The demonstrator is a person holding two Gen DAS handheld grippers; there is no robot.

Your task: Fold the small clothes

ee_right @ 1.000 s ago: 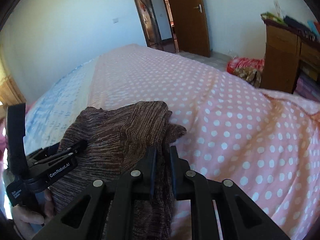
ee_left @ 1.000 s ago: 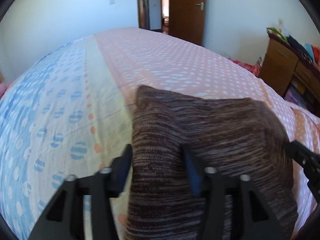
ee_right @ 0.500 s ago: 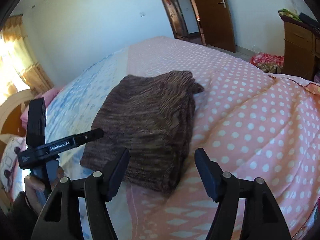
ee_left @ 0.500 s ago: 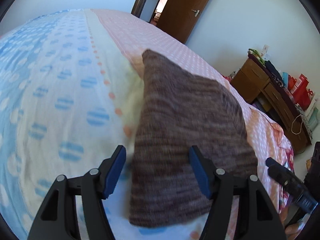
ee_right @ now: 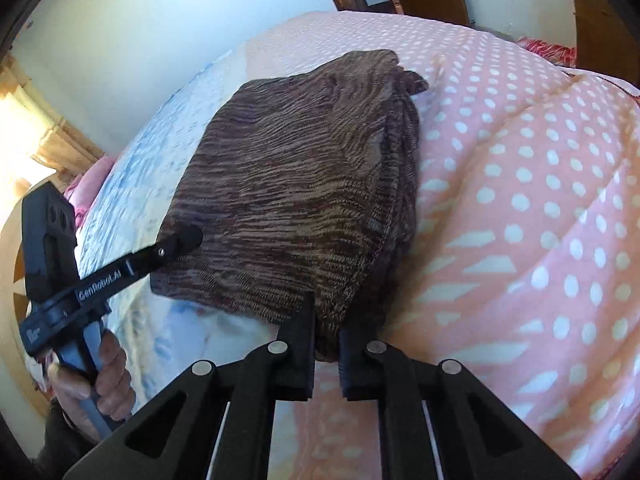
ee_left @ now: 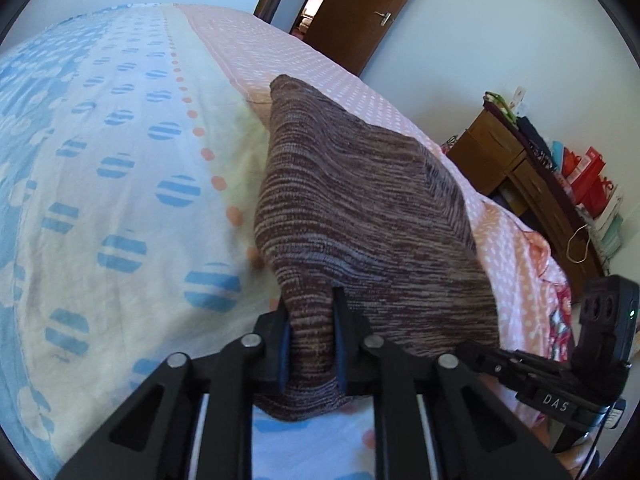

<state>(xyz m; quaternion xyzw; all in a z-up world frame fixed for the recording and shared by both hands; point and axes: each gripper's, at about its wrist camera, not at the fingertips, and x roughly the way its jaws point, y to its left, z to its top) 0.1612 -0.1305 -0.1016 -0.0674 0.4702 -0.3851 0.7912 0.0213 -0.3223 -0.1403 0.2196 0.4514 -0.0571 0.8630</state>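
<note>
Folded brown ribbed knit garment [ee_left: 360,216], roughly rectangular, lying on a polka-dot cotton bedspread [ee_left: 112,168]. Left gripper [ee_left: 310,340], jaws closing, pinches its near corner at 6 o'clock; right gripper [ee_right: 326,344], jaws closing, clamps the other near corner. Only the right view shows the stacked layer edges at 3 o'clock and a hand [ee_right: 100,376] at 8 o'clock.

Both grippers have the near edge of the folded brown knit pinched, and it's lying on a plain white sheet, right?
Not quite. The left gripper and right gripper are closing on the near edge of the folded brown knit, but the bedcover is not plain white: both wrist views show it patterned, pink with white dots on one side, pale with blue striped circles on the other.
</note>
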